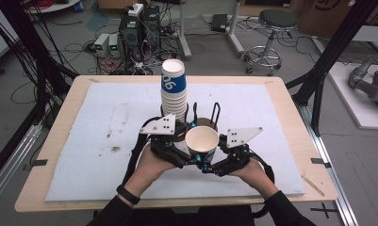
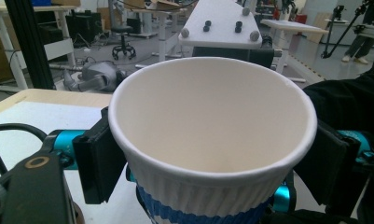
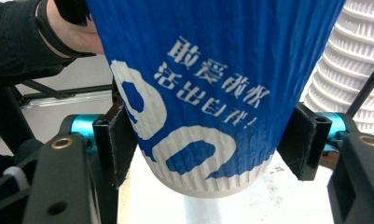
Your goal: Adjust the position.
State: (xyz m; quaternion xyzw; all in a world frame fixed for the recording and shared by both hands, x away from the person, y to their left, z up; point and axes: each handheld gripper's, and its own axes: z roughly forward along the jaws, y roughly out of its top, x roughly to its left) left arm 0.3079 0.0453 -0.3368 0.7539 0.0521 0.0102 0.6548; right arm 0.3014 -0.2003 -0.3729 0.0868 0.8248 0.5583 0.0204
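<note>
A lab floor strewn with cables, computer boxes and a round stool [image 1: 277, 20] lies beyond the wooden worktop [image 1: 290, 106], which carries a white foam mat [image 1: 102, 141]. Above the mat's near middle you hold a single ribbed paper cup, blue outside and white inside [image 1: 202, 140], upright and clear of the surface. Your left gripper [image 1: 173, 151] and your right gripper [image 1: 224, 162] meet at it. In the left gripper view the cup [image 2: 208, 135] sits between the jaws, both pads pressed to its ribbed wall below the rim; in the right gripper view the jaws close on the cup's [image 3: 208, 93] lower blue wall, near its base. Both jaws stand about a cup's width apart. The step in hand appears to be a handover or two-handed carry. Just behind stands a tall stack of matching cups [image 1: 174, 89] beside a black wire holder [image 1: 215, 114]; any forward move likely needs care there.
</note>
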